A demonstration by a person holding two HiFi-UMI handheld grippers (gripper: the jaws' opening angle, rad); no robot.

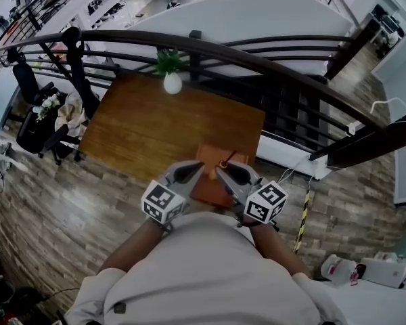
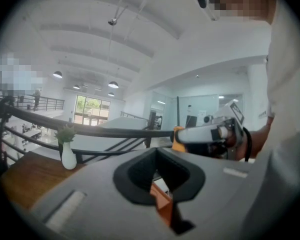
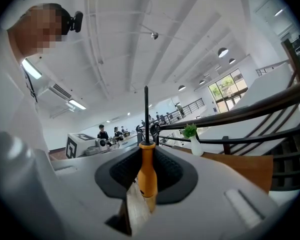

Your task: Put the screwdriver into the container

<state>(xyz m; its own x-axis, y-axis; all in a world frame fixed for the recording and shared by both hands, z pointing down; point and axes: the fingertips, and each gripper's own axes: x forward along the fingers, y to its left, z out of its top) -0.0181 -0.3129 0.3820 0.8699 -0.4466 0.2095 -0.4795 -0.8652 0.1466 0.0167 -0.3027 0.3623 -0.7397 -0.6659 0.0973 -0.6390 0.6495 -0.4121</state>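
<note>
Right tongs (image 3: 146, 183) pinching orange-handled metal screwdriver (image 3: 147, 161) upright; left tongs (image 2: 160, 183) gripping orange-brown box container (image 1: 210, 189) wall, as far as I can tell. Insertion not yet done.

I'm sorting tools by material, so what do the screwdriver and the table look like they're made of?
The screwdriver has a smooth orange handle with a slight sheen, likely plastic. Its thin dark shaft is probably metal. The table has a warm brown top with faint grain streaks. It looks like varnished wood, though it could be veneer.
</note>
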